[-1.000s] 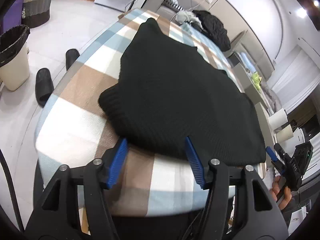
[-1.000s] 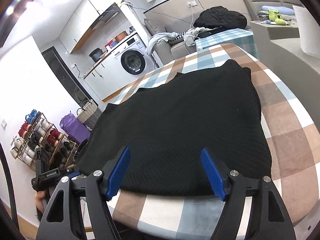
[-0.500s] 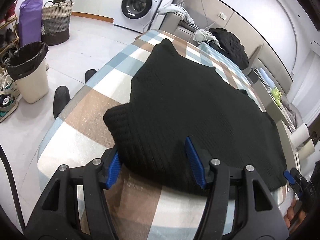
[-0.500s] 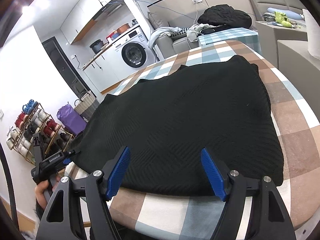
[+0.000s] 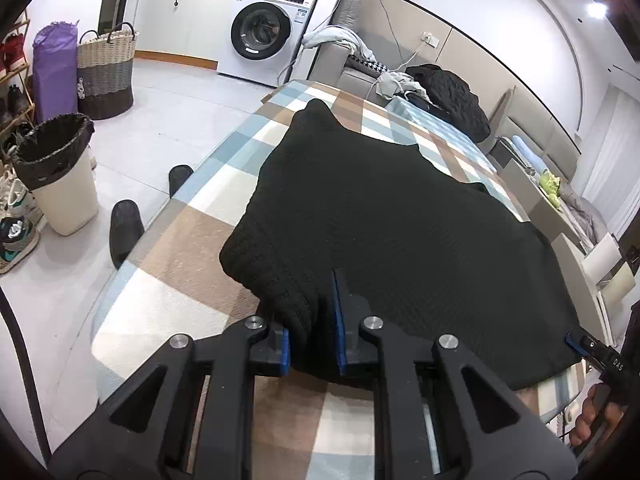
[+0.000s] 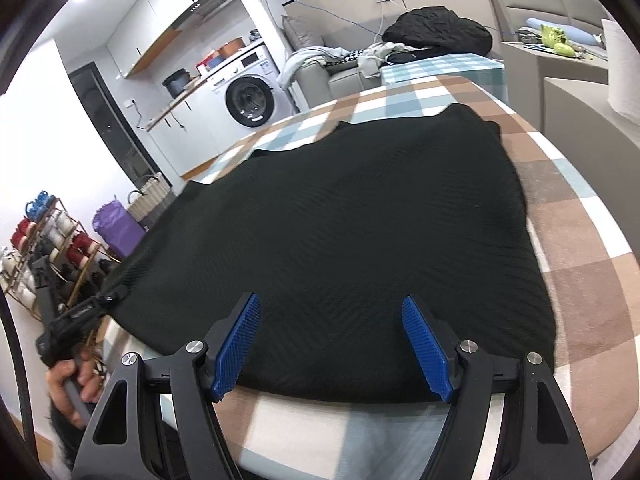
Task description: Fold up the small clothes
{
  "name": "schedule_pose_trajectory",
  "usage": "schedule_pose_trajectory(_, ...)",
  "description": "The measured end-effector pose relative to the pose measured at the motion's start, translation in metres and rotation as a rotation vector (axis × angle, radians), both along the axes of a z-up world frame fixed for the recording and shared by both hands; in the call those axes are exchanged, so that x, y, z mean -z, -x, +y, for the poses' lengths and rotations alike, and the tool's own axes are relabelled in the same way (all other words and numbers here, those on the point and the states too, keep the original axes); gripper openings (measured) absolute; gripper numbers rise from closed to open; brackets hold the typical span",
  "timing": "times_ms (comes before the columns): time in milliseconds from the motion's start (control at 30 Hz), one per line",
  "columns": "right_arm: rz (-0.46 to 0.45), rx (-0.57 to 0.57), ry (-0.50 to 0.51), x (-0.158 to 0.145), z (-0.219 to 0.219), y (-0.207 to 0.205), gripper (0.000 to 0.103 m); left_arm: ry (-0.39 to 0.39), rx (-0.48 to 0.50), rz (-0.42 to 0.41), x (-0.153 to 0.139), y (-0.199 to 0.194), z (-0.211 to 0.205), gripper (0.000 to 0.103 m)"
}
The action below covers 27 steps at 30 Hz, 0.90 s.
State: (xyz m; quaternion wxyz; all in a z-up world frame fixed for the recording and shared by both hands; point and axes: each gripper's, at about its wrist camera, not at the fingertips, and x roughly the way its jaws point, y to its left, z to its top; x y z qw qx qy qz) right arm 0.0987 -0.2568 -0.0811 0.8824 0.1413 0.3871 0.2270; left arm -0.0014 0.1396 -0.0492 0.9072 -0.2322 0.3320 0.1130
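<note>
A black knitted sweater lies spread on the checked tablecloth; it also fills the right wrist view. My left gripper is shut on the sweater's near left hem corner, with fabric bunched between the blue pads. My right gripper is open, its blue pads standing just over the sweater's near hem, with no fabric held. The left gripper also shows at the left edge of the right wrist view, and the right gripper at the right edge of the left wrist view.
The table's near edge runs below my right gripper. On the floor to the left stand a bin, slippers, a basket and a washing machine. A sofa with clothes lies beyond the table.
My left gripper has moved forward onto the sweater's near left corner and closed on it. My right gripper has edged closer to the hem and stays open.
</note>
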Motion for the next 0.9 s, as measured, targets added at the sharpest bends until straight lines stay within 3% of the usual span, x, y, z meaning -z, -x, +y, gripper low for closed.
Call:
schedule_pose_trajectory(333,0.014,-0.018,0.072,0.01,0.002,-0.002,0.077,-0.056,0.01,-0.013,-0.01,0.009,-0.01,0.013)
schedule_pose_trajectory(567,-0.003,-0.028,0.113,0.012,0.008,-0.002,0.081,-0.204,0.067,-0.087,-0.045,0.004,-0.042,0.012)
schedule_pose_trajectory(767,-0.003,-0.036,0.116,0.012,0.007,-0.001,0.082,-0.3,0.249,-0.16,-0.078,-0.023,-0.109,0.008)
schedule_pose_trajectory(900,-0.002,-0.039,0.112,0.012,0.006,-0.001,0.082,-0.298,0.402,-0.159,-0.078,-0.041,-0.161,0.008)
